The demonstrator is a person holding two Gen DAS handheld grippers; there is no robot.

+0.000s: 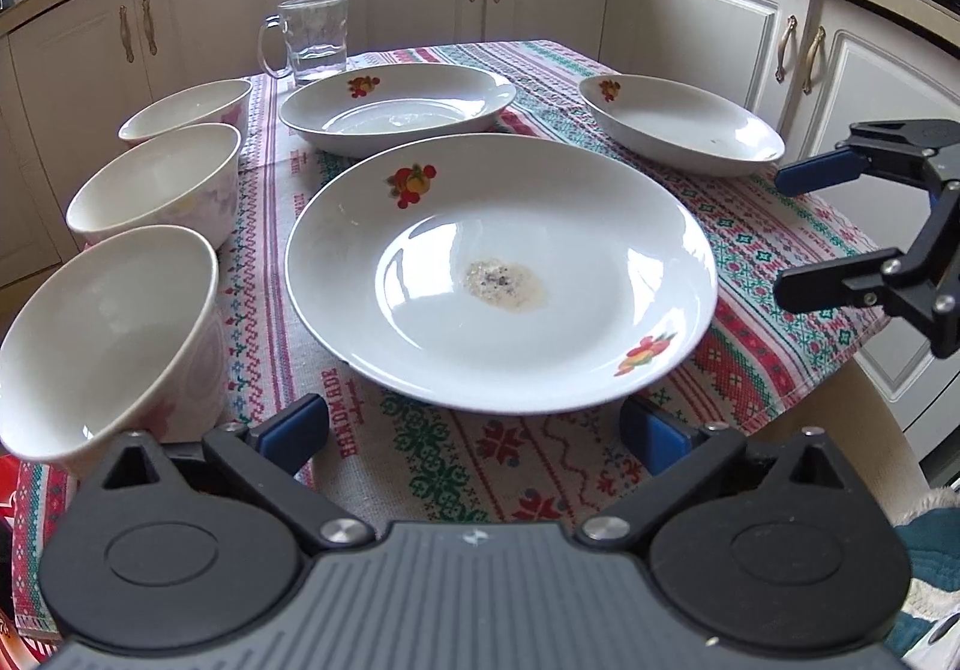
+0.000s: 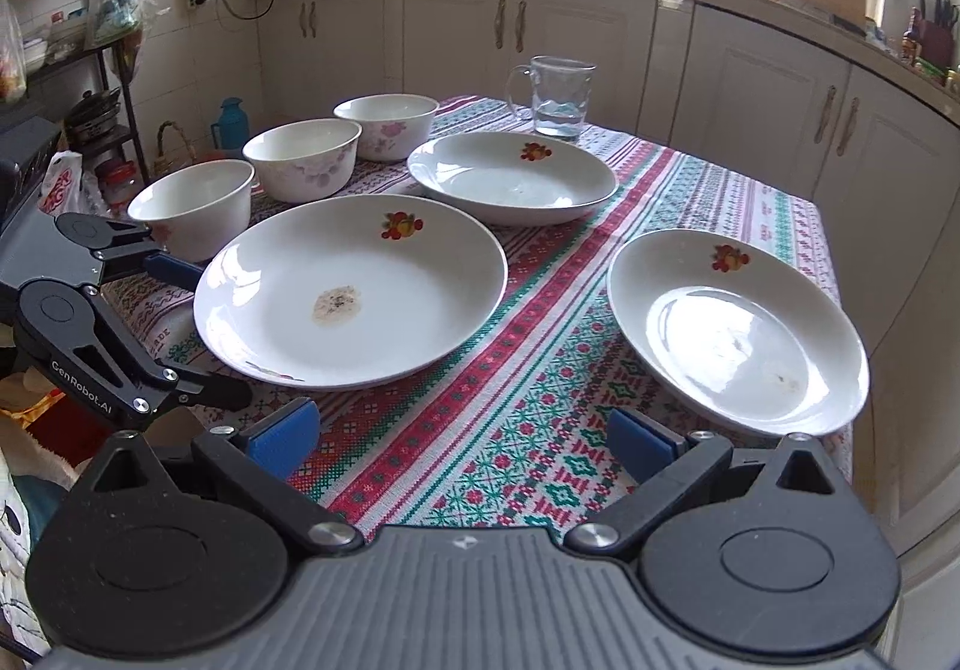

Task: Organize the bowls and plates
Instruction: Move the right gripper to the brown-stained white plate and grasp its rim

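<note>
1. Two grippers hover at the near edge of the counter: the left gripper is spread wide just short of the large plate, and the right gripper is spread over bare cloth; neither holds anything.
2. Large plate: glossy white, round and shallow, with fruit decals and a dried residue patch at its centre. It lies flat, so a pad may skid off the low, slick rim.
3. Near bowl: thin-walled, white and deep, just beside the left gripper's left pad; a sideways nudge could tip it off the edge.
4. Right plate: glazed, overhanging the counter's right edge, so a push could drop it.
5. Woven tablecloth: patterned and coarse; dragging could bunch it.
6. Far plate, two further bowls and a glass mug holding water stand behind.
</note>
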